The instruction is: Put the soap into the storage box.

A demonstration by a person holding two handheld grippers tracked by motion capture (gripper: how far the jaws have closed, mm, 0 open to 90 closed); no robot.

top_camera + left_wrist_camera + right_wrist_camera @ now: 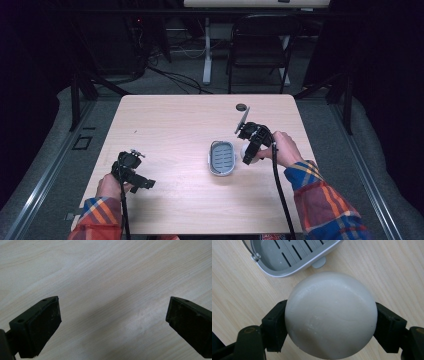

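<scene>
1. The right tool [248, 152] has its jaws closed on a round white soap bar [330, 315], gripping it from opposite sides across its widest part; that hold looks chosen so the smooth bar sits squarely between the pads instead of slipping out.
2. The soap bar hangs just beside the right edge of the grey soap dish [222, 158], low over the surface [175, 130]. In the right gripper view the dish's rim [294, 270] lies close ahead of the bar, so a short carry toward the dish seems to be the step in hand.
3. The left tool [131, 172] rests near the surface's front left, well apart from the dish, jaws spread wide and holding nothing. It seems simply parked out of the way.
4. The bar is nearly circular, so it has no clear long axis; its broad domed face is turned toward the right tool's camera.
5. The dish is oval, its long axis running roughly from the person toward the far edge, slotted floor facing up and ready to receive the bar.
</scene>
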